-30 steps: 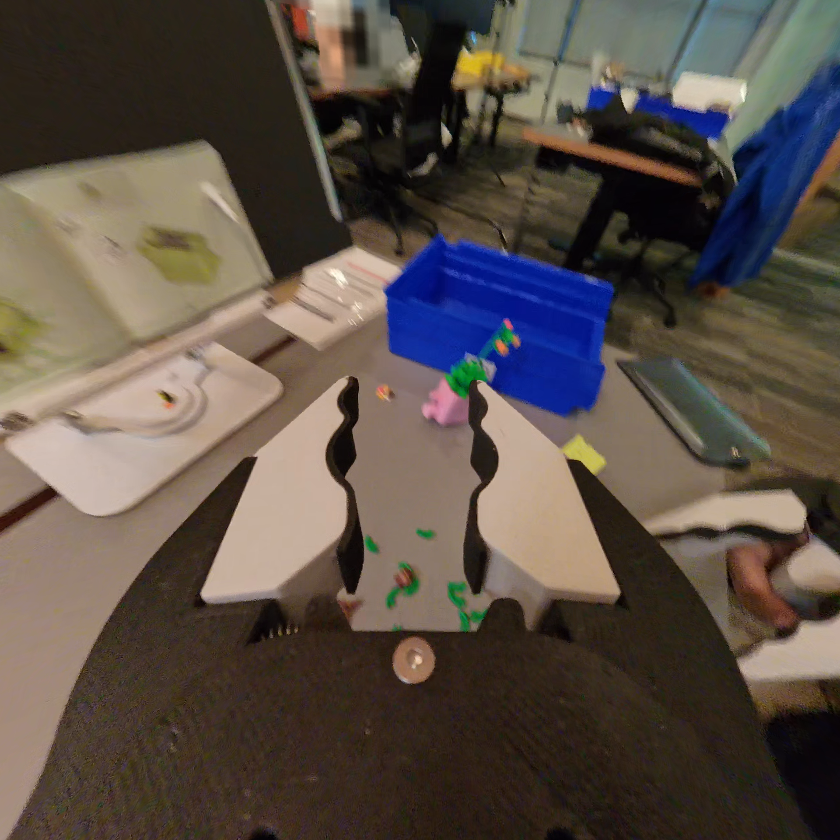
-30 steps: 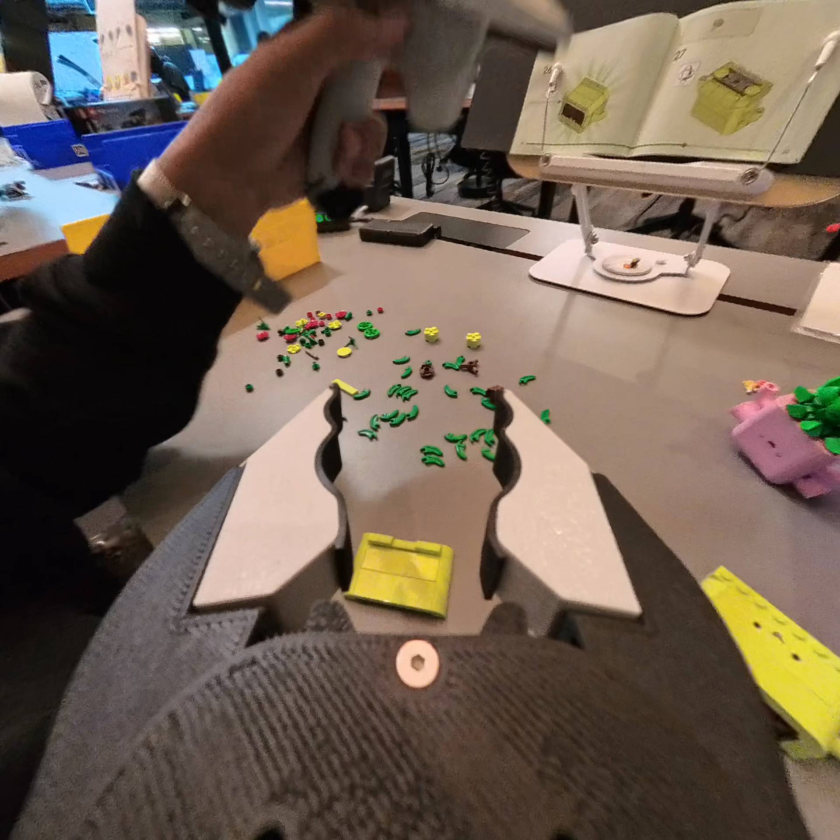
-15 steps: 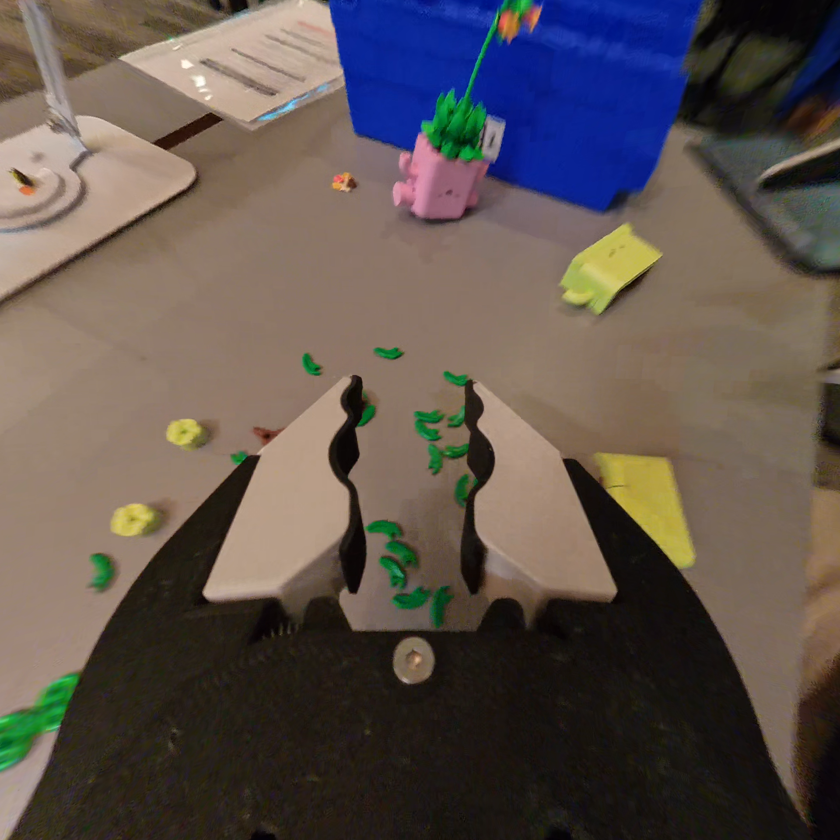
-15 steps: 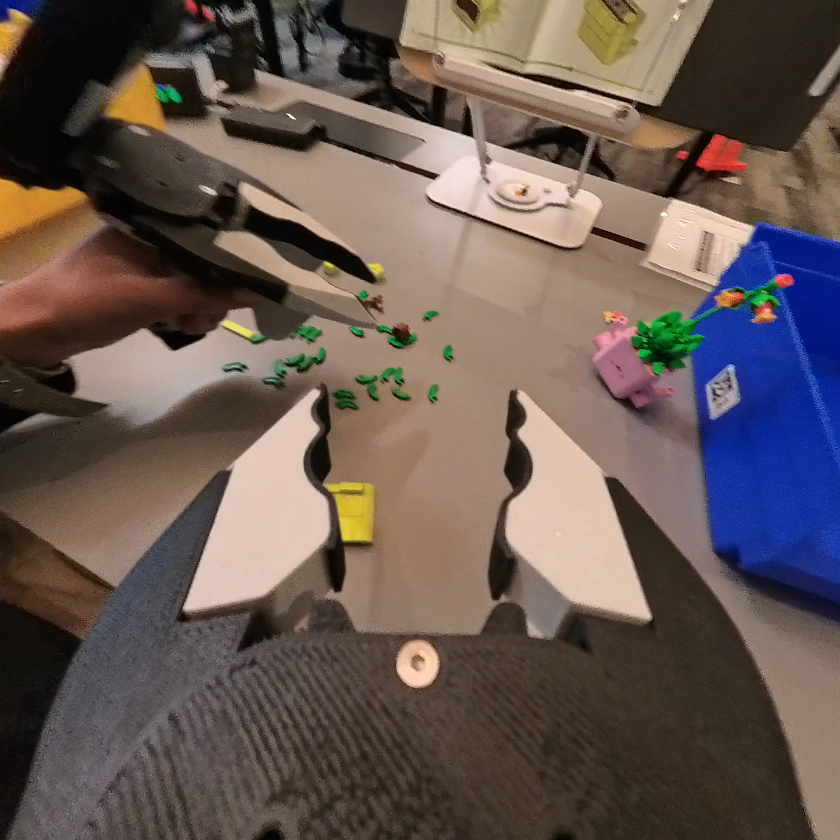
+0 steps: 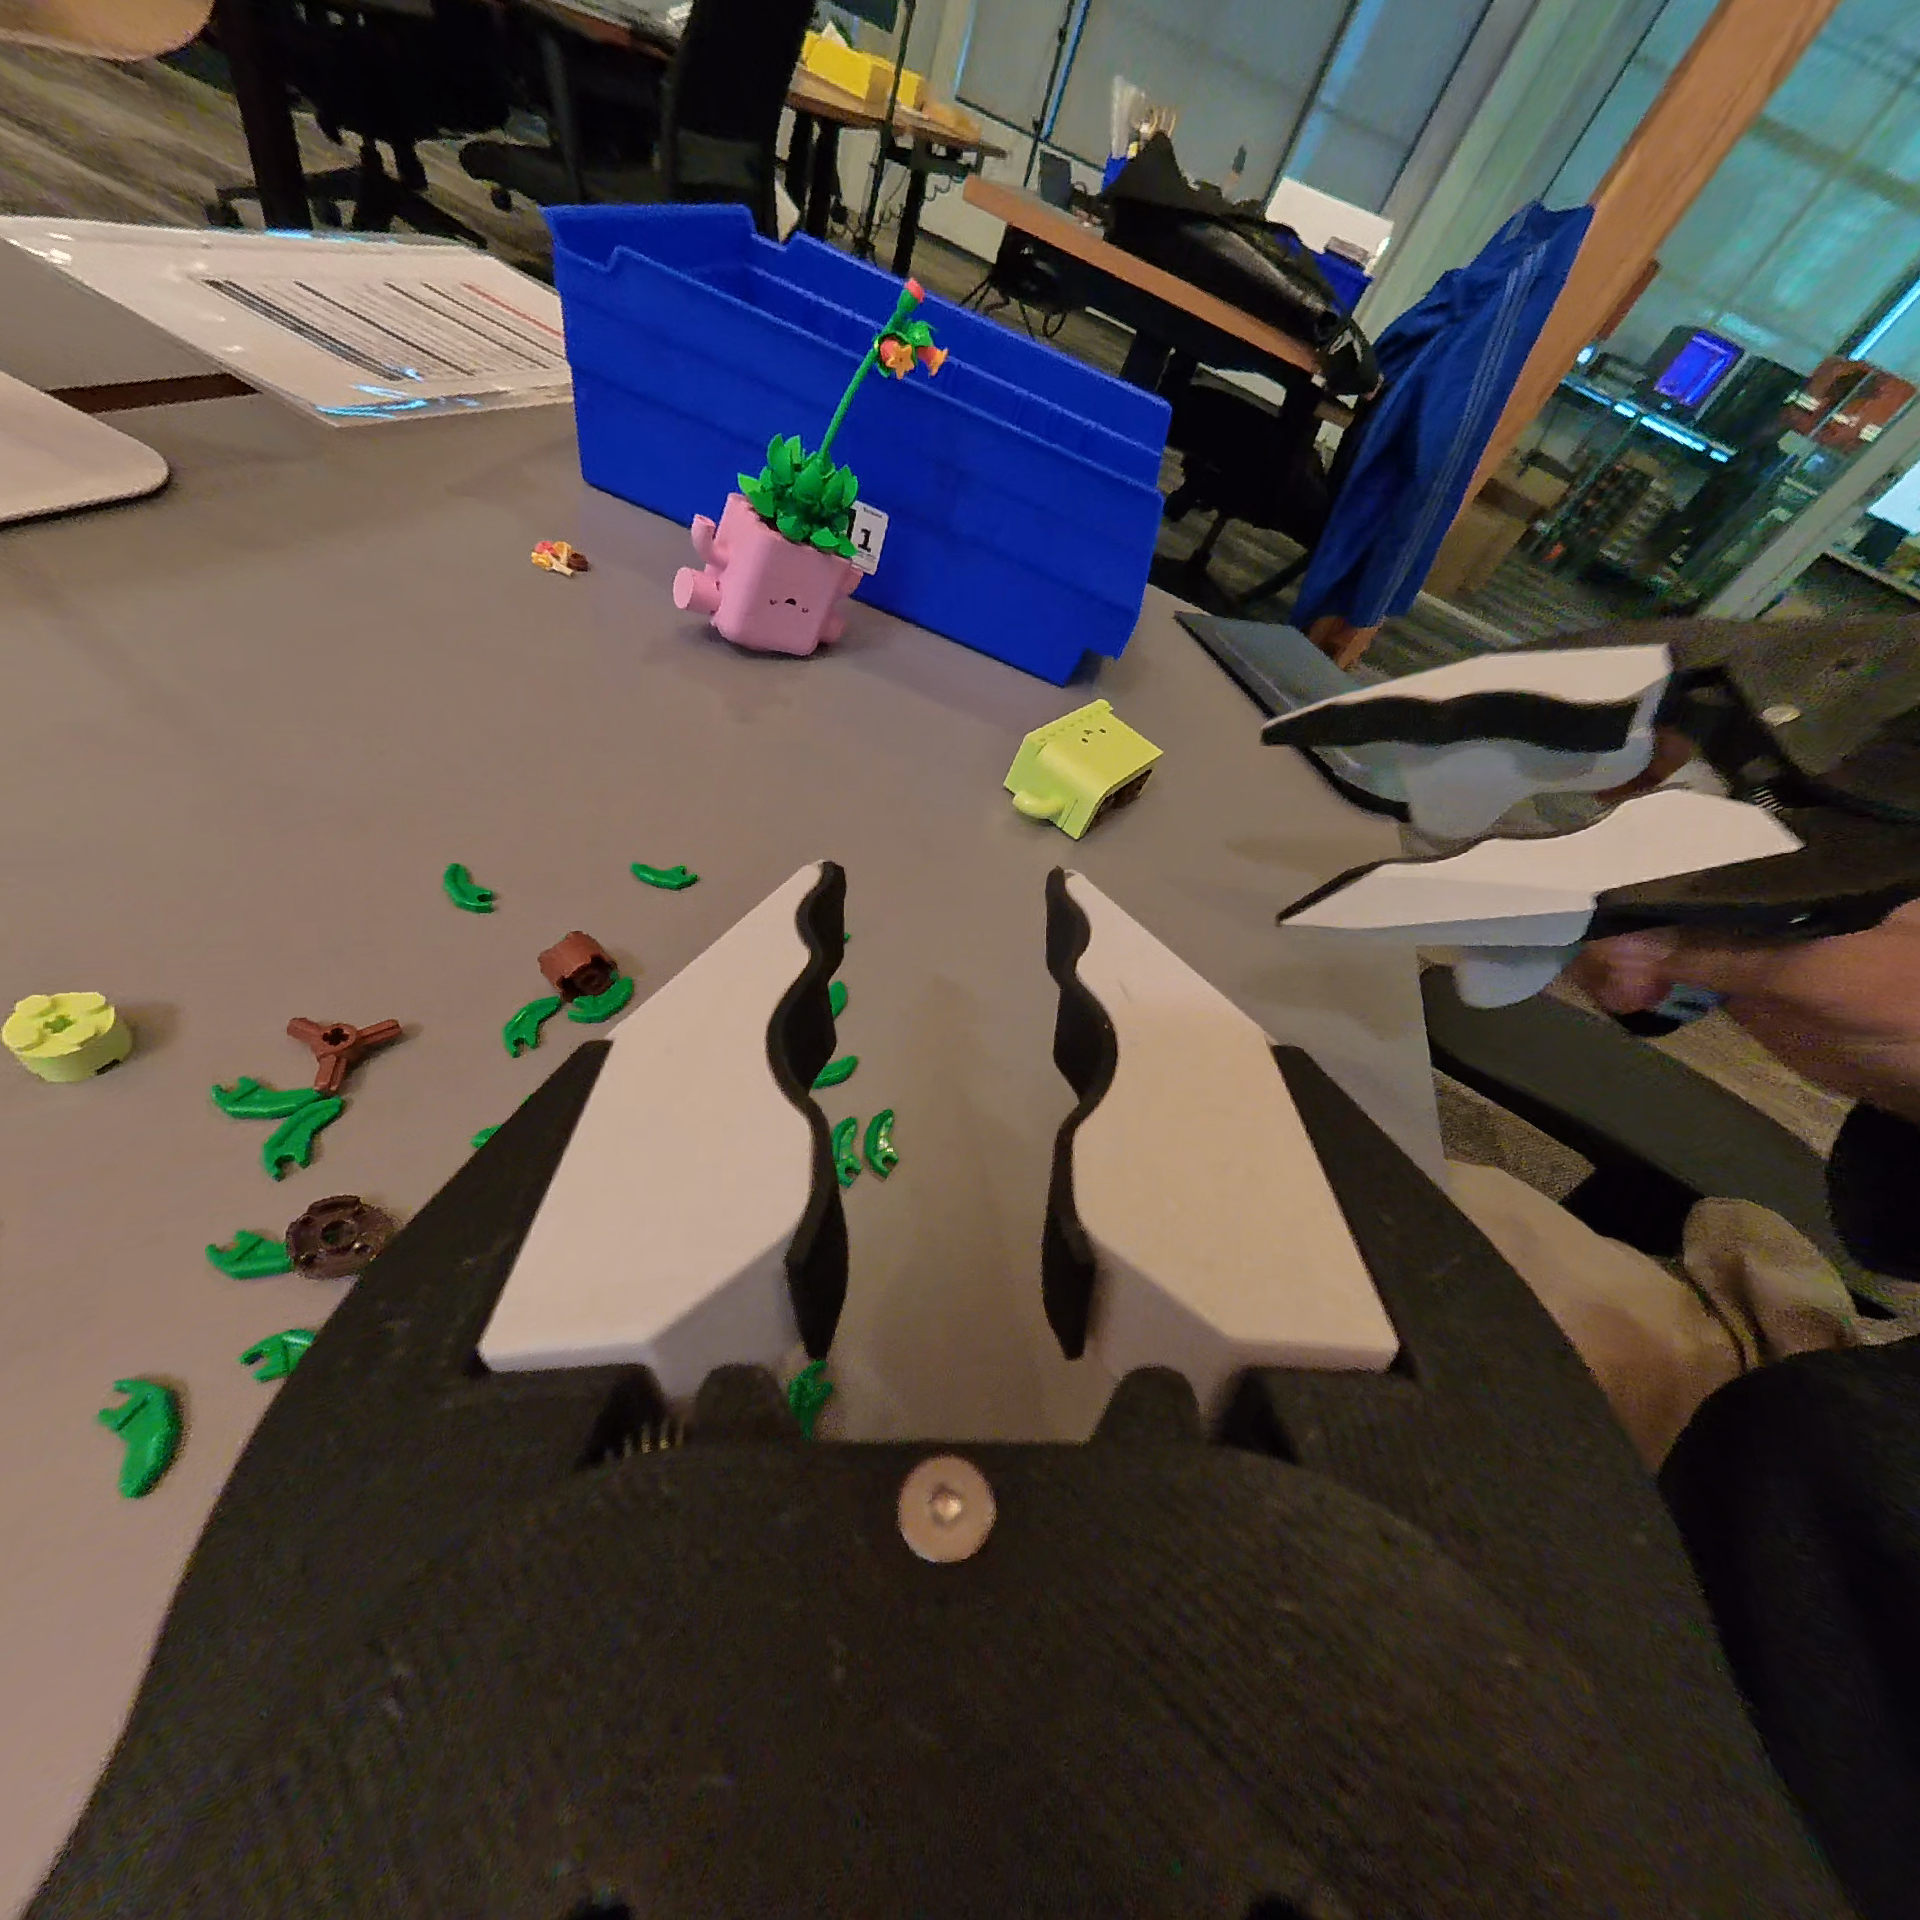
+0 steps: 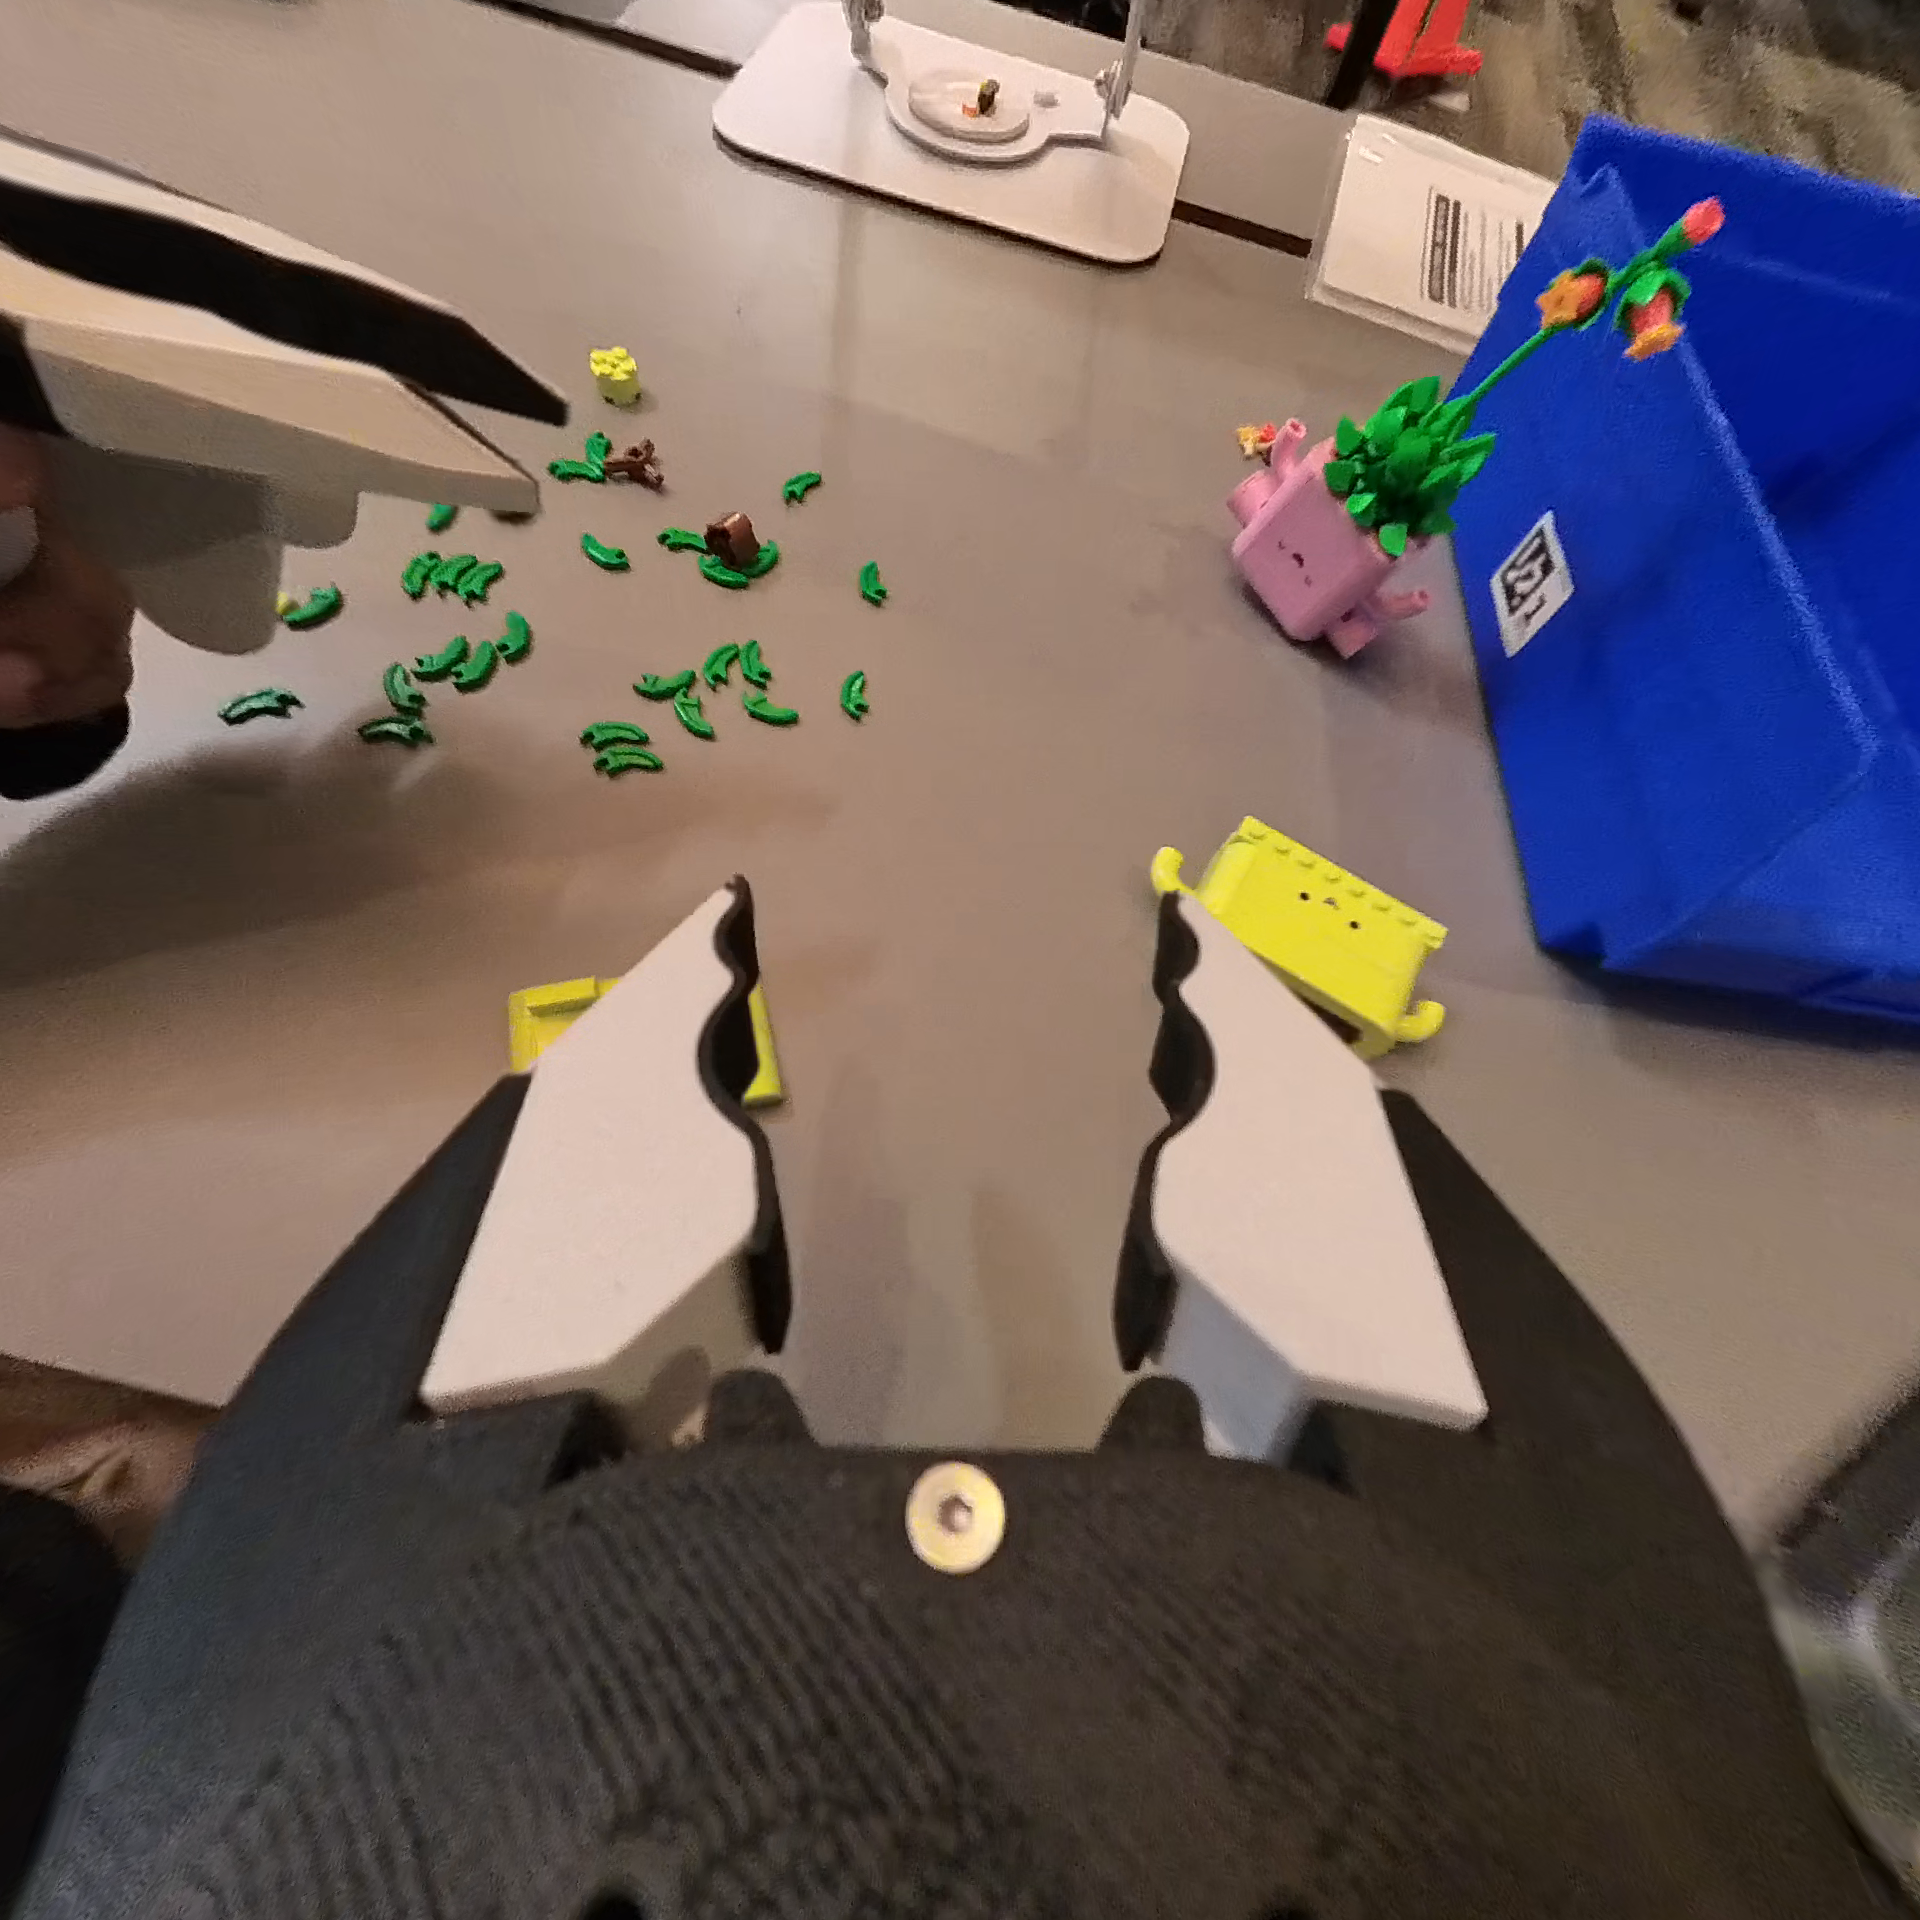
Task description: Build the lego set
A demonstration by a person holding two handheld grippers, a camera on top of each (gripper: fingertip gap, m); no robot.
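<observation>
Left gripper (image 5: 940, 883) and right gripper (image 6: 951, 899): fingers spread, nothing held, both above the grey tabletop (image 5: 312, 707). The lime pot (image 6: 1314, 925) lies tipped on its side near the blue bin (image 6: 1704, 623); the pink pot (image 5: 774, 587) stands beside the bin. Only the right view shows the flat lime plate (image 6: 540, 1013), partly hidden by a finger, and the stand base (image 6: 1081, 197). Green leaves (image 6: 623, 743) lie scattered; several are blurred.

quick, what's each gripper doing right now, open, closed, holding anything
Left gripper: open, holding nothing, over scattered green leaf pieces.
Right gripper: open wide, holding nothing.
</observation>
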